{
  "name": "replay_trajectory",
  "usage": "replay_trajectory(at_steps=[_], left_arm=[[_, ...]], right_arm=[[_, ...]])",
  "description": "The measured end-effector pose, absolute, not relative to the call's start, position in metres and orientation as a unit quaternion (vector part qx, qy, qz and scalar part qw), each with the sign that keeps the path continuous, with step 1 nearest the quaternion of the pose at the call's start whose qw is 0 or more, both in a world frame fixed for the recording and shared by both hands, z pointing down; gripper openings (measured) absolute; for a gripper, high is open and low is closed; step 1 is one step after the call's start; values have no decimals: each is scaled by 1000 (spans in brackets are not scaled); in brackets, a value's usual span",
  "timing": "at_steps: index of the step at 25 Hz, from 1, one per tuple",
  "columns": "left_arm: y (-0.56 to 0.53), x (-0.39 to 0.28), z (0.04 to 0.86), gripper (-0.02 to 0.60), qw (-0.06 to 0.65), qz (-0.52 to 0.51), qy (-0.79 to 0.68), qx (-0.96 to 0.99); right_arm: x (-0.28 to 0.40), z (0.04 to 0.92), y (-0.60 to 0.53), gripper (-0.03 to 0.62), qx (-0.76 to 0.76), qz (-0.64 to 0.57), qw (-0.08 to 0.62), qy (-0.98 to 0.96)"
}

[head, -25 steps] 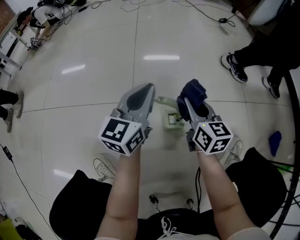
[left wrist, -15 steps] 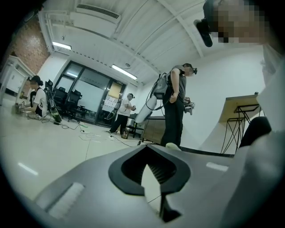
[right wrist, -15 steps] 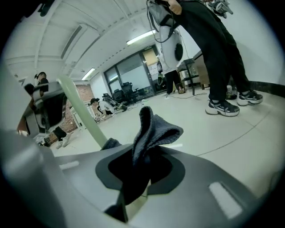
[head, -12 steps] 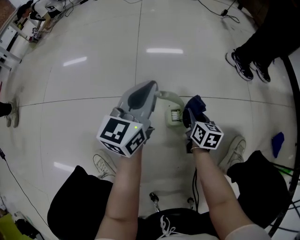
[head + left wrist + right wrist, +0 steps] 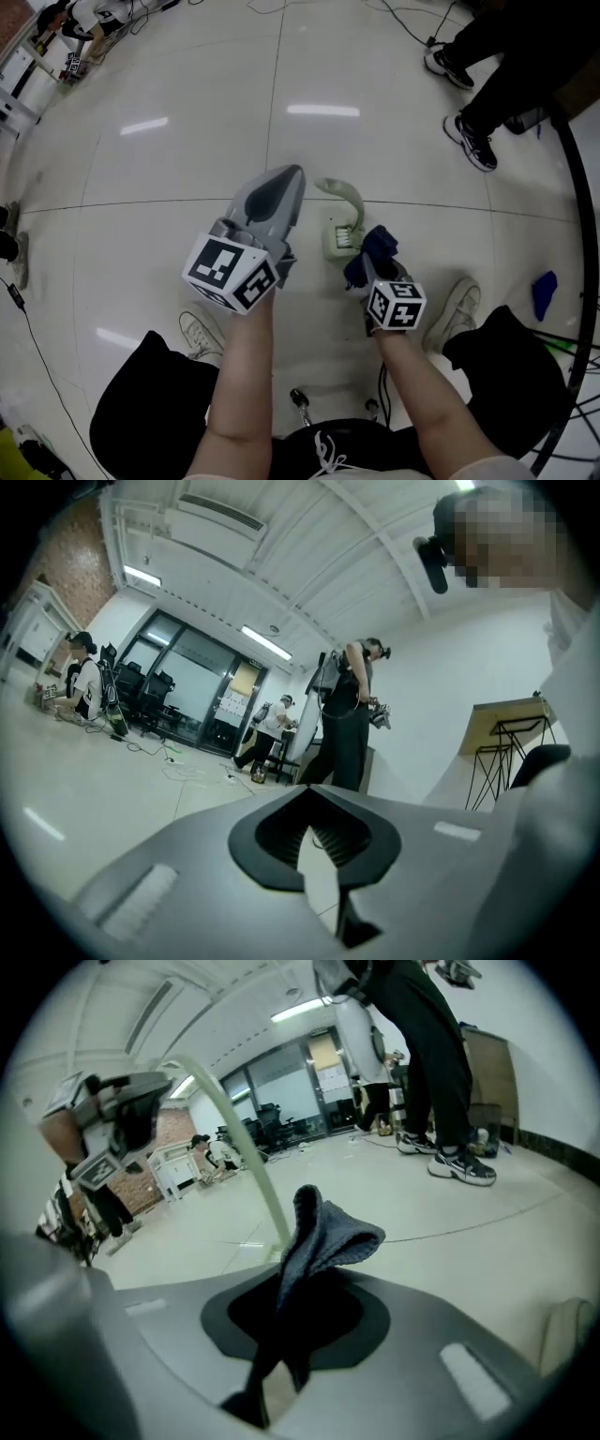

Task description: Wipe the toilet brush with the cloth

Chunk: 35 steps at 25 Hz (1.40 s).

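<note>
The pale green toilet brush (image 5: 343, 236) stands with its head low on the floor, and its curved handle (image 5: 343, 195) rises to the tip of my left gripper (image 5: 292, 178). That gripper looks shut on the handle's top end; a thin pale strip shows between its dark pads (image 5: 349, 844). My right gripper (image 5: 371, 261) is shut on a dark blue cloth (image 5: 373, 249), which sits right beside the brush head. From the right gripper view, the cloth (image 5: 319, 1241) sticks up out of the jaws, with the handle (image 5: 246, 1162) just behind it.
A person's dark shoes (image 5: 476, 141) are on the floor at the back right. A blue item (image 5: 545, 292) lies at the right by a black frame (image 5: 586, 272). My own shoes (image 5: 202, 332) sit close below. Several people (image 5: 349, 714) stand further off in the room.
My right gripper has come down and toward me with the cloth, from beside the handle to beside the brush head. The left gripper has hardly moved. The person at back right has stepped away.
</note>
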<state>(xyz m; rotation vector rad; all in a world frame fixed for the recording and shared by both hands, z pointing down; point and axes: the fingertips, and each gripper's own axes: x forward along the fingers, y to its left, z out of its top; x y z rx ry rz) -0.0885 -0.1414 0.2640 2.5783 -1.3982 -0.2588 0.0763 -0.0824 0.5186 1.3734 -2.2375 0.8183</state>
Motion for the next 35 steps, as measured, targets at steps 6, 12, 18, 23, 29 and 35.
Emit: replay_trajectory(at_steps=[6,12,18,23,29,35], left_arm=[[-145,-80,228,6,63,-101,-453,884],[-152,-61,241,6,97,-53,-414,904],[-148,-60,243,6,84,-55,-420,902],[-149,-62,242,6,77,-58,-417,904],[-148,-60,243,6,75,-57,-415,905],[-151,-58,239,6,81,-54,-412,906]], right_arm=[[-10,441,-41,71,368,179,181,-894],[-72,338,-67,71,307,81,145,-937],[-57,333,-94,71,339,165,93,-921],[-42,341,-103,71,361,250,47,-897],[-21,381,-112,71,394,314,41,-863],[-7,407,-119,71,423,363,32,-829]])
